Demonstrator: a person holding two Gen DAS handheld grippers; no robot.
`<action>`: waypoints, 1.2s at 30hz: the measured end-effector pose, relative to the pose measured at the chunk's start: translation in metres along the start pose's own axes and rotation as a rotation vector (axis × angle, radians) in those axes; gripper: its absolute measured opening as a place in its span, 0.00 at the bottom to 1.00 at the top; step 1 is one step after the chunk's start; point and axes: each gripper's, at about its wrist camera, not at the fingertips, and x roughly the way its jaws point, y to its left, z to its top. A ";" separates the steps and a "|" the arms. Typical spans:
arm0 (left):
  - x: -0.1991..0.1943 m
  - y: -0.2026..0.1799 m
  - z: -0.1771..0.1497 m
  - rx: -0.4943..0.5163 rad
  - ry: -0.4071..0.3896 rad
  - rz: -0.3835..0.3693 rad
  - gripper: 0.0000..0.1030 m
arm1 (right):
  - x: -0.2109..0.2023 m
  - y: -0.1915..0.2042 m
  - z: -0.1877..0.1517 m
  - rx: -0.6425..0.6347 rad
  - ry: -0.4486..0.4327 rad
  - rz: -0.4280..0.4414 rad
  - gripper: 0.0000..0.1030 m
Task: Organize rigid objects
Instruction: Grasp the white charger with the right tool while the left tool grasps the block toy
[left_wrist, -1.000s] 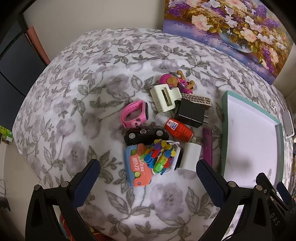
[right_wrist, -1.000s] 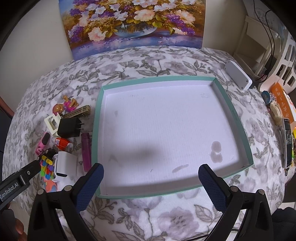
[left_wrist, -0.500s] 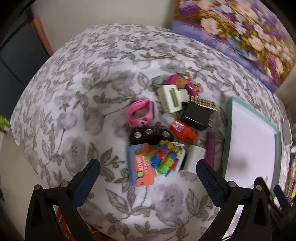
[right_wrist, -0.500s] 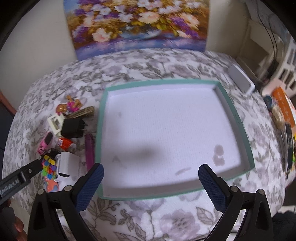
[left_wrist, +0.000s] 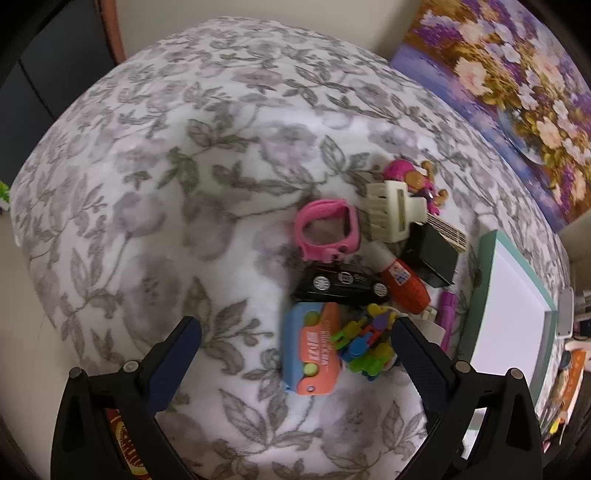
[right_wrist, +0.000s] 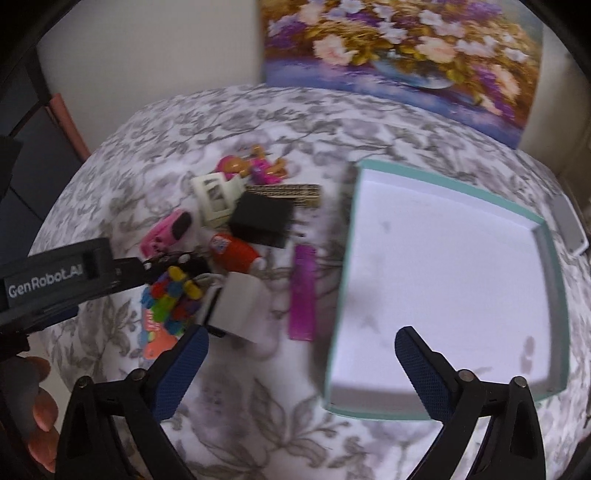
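Toy pile (left_wrist: 373, 273): lay on the floral cloth, left of the tray (left_wrist: 484, 291).
Left view: left gripper (left_wrist: 295, 343) spread, empty; pile just ahead, nearer this hand.
Right view: right gripper (right_wrist: 301, 350) spread, empty; purple lighter (right_wrist: 303, 291) ahead, lengthwise.

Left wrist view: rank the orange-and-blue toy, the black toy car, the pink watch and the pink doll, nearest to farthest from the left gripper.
From the left gripper:
1. Orange-and-blue toy, between the open fingers.
2. Black toy car, just beyond it.
3. Pink watch, farther up.
4. Pink doll, at the pile's far end.
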 end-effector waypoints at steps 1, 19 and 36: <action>0.001 -0.001 0.000 0.005 0.005 -0.008 0.99 | 0.001 0.003 0.001 -0.007 0.001 0.006 0.94; 0.010 -0.014 0.001 0.047 0.057 -0.108 0.76 | 0.028 0.022 0.004 -0.042 0.041 0.113 0.56; 0.026 -0.028 -0.004 0.072 0.120 -0.180 0.49 | 0.045 0.014 0.010 -0.006 0.058 0.136 0.38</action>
